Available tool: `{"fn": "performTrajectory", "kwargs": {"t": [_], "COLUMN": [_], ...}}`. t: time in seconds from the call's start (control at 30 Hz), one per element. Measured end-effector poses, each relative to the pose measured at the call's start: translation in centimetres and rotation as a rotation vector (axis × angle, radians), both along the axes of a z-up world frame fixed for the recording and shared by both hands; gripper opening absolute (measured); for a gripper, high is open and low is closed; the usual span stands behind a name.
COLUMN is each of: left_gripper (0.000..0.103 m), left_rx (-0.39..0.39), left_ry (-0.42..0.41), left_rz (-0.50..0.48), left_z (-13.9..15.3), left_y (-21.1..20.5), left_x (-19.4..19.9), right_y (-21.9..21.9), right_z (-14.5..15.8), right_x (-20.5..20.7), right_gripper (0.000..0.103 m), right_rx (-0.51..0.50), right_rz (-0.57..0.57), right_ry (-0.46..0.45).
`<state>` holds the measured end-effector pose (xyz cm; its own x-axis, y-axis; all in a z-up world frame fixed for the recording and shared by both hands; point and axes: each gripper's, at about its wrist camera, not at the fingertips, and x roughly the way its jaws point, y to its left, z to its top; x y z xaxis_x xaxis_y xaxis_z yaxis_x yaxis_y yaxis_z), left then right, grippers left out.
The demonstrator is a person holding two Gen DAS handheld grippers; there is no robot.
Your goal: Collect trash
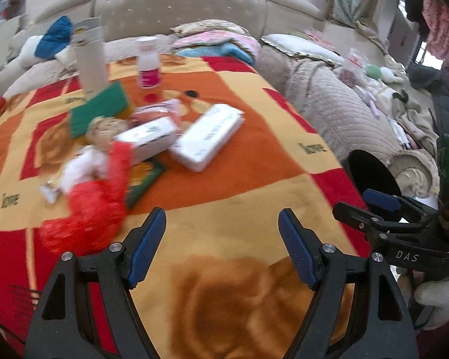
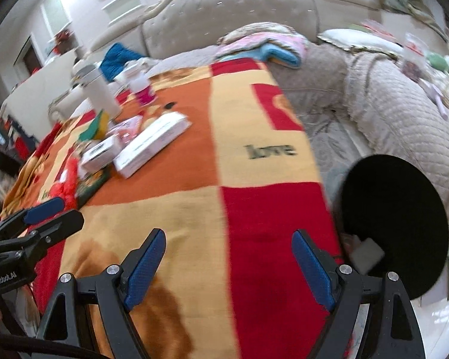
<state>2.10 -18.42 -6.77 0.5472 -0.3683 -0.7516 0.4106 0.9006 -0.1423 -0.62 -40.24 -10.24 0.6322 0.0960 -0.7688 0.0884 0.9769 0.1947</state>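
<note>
**Left wrist view: both grippers hanging empty over the blanket, trash heaped ahead**

Left wrist view is showing the left gripper [image 1: 221, 224] hovering over the checked blanket [image 1: 254, 155] with its blue pads standing well apart and nothing lying between them. The right gripper [image 2: 229, 245] is hanging beside it over a red square, its jaws likewise wide and gripping nothing.

The trash is sitting in a loose heap on the far left part of the blanket, well apart from both grippers. A long white box [image 1: 208, 136] is lying flat, its long axis running diagonally, one short end pointing toward the cameras, the other toward the headboard [image 1: 179, 3]. A smaller white box [image 1: 148, 137] is lying just beside it at its left, angled much the same way. A green sponge [image 1: 100, 107] is lying behind them, and a red mesh bag [image 1: 89, 215] is spreading nearest the left gripper. A pale tumbler [image 1: 89, 56] and a pink-labelled bottle [image 1: 148, 62] are standing upright beyond the heap.

A black bin [image 2: 395, 224] is gaping at the blanket's right edge, a small pale piece [image 2: 368, 254] showing at its near rim.
</note>
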Motion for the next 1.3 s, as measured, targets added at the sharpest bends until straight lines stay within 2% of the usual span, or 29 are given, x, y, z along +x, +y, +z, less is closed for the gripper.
{"fn": "performTrajectory", "kwargs": {"t": [0.43, 0.73, 0.83, 1.0, 1.2, 1.3], "left_gripper": [0.077, 0.077, 0.077, 0.077, 0.077, 0.077], "left_rx": [0.009, 0.007, 0.005, -0.018, -0.037, -0.049], "left_ry": [0.013, 0.007, 0.014, 0.028, 0.039, 0.046], "left_rz": [0.138, 0.146, 0.137, 0.139, 0.151, 0.151], "left_z": [-0.3, -0.6, -0.7, -1.0, -1.2, -1.2], "left_y": [11.0, 12.1, 11.8, 12.0, 12.5, 12.7], "left_x": [1.1, 1.9, 2.0, 2.6, 3.1, 3.3], "right_y": [8.4, 11.3, 11.3, 10.0, 9.3, 9.6], "right_z": [-0.9, -1.1, -1.0, -0.7, -0.8, -1.5], "right_x": [3.6, 5.5, 6.2, 8.5, 13.8, 17.1], "right_gripper": [0.084, 0.084, 0.084, 0.084, 0.084, 0.084], "right_rx": [0.009, -0.04, -0.048, -0.042, 0.005, -0.004], "right_rz": [0.164, 0.214, 0.2, 0.107, -0.005, -0.049], "right_ry": [0.029, 0.042, 0.034, 0.022, 0.016, 0.048]}}
